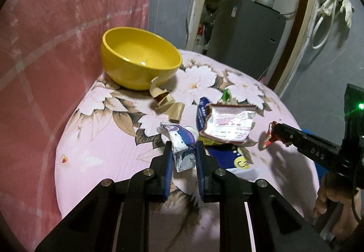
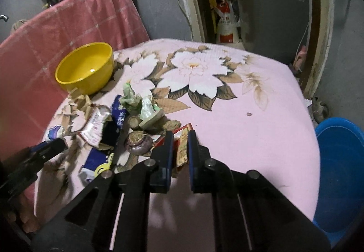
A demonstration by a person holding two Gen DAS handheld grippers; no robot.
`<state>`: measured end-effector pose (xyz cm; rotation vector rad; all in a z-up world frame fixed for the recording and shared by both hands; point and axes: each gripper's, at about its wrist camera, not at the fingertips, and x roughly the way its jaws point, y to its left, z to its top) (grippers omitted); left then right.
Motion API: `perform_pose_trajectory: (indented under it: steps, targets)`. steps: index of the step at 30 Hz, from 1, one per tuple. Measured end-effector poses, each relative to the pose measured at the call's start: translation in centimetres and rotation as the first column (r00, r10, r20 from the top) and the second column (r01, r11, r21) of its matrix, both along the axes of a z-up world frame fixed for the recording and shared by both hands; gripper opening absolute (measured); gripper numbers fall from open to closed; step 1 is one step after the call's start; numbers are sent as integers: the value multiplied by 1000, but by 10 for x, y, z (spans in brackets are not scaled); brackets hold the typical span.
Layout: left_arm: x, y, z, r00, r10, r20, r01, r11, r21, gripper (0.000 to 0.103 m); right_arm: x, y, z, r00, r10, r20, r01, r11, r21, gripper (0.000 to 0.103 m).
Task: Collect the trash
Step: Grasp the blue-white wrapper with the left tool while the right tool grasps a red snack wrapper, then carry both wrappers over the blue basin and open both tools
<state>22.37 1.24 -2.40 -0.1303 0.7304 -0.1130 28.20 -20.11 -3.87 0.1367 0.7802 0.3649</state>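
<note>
The trash lay near the left edge of the pink flowered cover point(image 2: 250, 115), whose right half was free. The left gripper point(image 1: 183, 158) was clamped on a crumpled white-purple wrapper point(image 1: 182, 145). The right gripper point(image 2: 179, 149) pinched a red-brown wrapper point(image 2: 182, 147). The yellow bowl point(image 2: 86, 68) was empty; the blue bucket point(image 2: 341, 161) stood beside the right edge.

The blue tub point(image 2: 341, 174) is cut off by the right edge.

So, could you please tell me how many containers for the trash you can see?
2: a round yellow bowl on the floral pink cloth's far left, and a blue plastic bucket below the table's right edge. Others may be outside the views.
</note>
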Motion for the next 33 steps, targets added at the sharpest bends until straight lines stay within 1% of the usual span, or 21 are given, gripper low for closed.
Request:
perform_pose_trajectory:
  steps: [4, 6, 10, 12, 13, 15, 16, 18, 21, 26, 29, 33]
  targets:
    - [-8, -6, 14, 999, -11, 52, 12, 1000, -18, 16, -18, -10, 18, 997, -15, 74, 13, 1000, 16, 47]
    - [-11, -13, 24, 995, -23, 92, 26, 999, -28, 16, -29, -16, 30, 992, -28, 127, 26, 1000, 17, 47]
    - [-17, -34, 47, 981, -60, 186, 69, 997, -42, 16, -48, -29, 58, 969, -63, 240, 59, 998, 23, 47]
    - [-19, -46, 58, 970, -85, 228, 97, 994, -44, 16, -61, -40, 74, 947, -89, 309, 86, 996, 21, 47]
    - [-19, -52, 63, 965, -96, 245, 110, 993, -46, 16, -64, -43, 79, 940, -97, 328, 96, 995, 20, 47]
    - [-20, -69, 74, 950, -125, 287, 146, 988, -50, 16, -77, -57, 94, 912, -127, 390, 132, 991, 15, 47]
    - [-21, -79, 79, 940, -144, 308, 167, 985, -51, 16, -81, -61, 99, 904, -136, 406, 144, 990, 13, 47]
    - [-20, -96, 87, 926, -173, 336, 201, 978, -50, 16, -93, -76, 112, 875, -168, 455, 186, 983, 6, 48]
    - [-20, -126, 98, 903, -222, 369, 258, 965, -51, 16, -104, -98, 123, 843, -208, 496, 240, 971, -2, 51]
    - [-18, -173, 104, 870, -302, 390, 345, 938, -43, 16, -118, -135, 129, 809, -274, 519, 325, 946, -6, 51]
    - [-14, -203, 101, 855, -360, 373, 401, 915, -38, 16, -120, -158, 124, 803, -311, 509, 369, 929, -14, 51]
    - [-8, -240, 92, 844, -422, 332, 457, 889, -31, 16, -122, -189, 108, 806, -367, 465, 424, 905, -20, 51]
